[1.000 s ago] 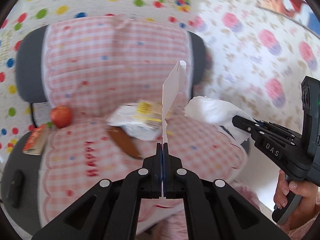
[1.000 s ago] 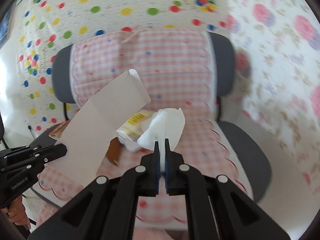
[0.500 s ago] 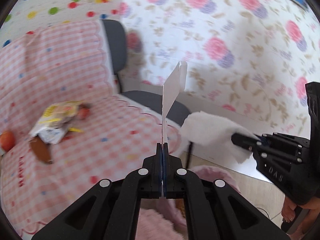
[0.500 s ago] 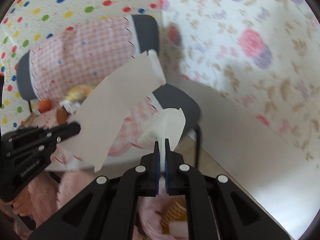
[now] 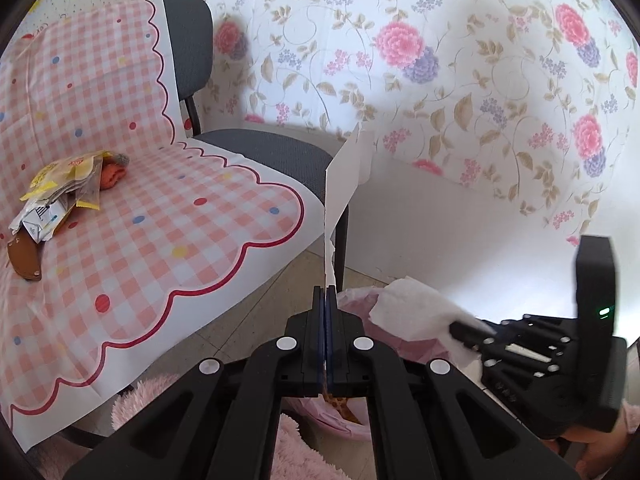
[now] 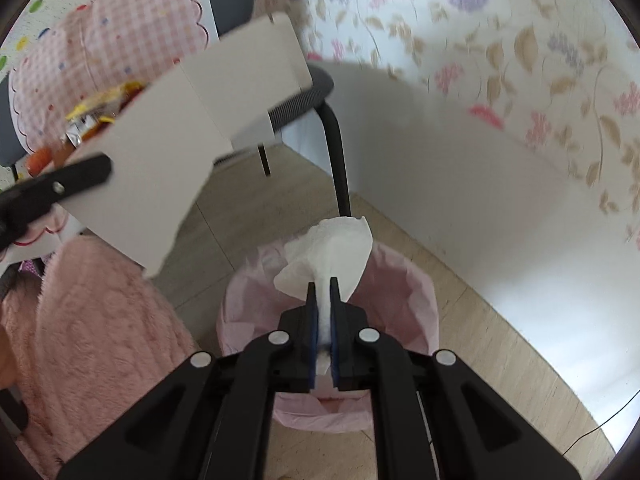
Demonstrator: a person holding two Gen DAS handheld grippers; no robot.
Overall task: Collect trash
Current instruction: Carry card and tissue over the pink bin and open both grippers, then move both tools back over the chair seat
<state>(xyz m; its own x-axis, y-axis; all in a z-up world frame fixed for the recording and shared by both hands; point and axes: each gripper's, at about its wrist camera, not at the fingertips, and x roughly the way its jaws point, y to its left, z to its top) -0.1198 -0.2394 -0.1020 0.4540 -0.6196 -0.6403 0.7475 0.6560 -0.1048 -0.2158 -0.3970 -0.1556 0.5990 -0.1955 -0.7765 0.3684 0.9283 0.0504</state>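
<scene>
A: Here, progress of the collection. The left gripper [image 5: 326, 294] has its fingers fully closed on a flat white card [image 5: 347, 174], which stands edge-on just ahead of them. The right gripper [image 6: 323, 286] has a white tissue [image 6: 330, 250] between its fingers; these have just been opening, yet the tissue has not dropped. Directly below and beyond the right fingers sits the pink-lined bin [image 6: 404, 292].

B: And what is left?

A: Both pieces await release into the bin. Farther off, to the left of the left fingers, snack wrappers [image 5: 60, 192] and a brown item [image 5: 24, 260] lie on the chequered chair cover [image 5: 192, 248], uncollected.

B: Change from the earlier frames?

A: A second ago both grippers faced the chair seat; now they have swung down over the bin, and the right fingers, then tight on the tissue, stand slightly parted
</scene>
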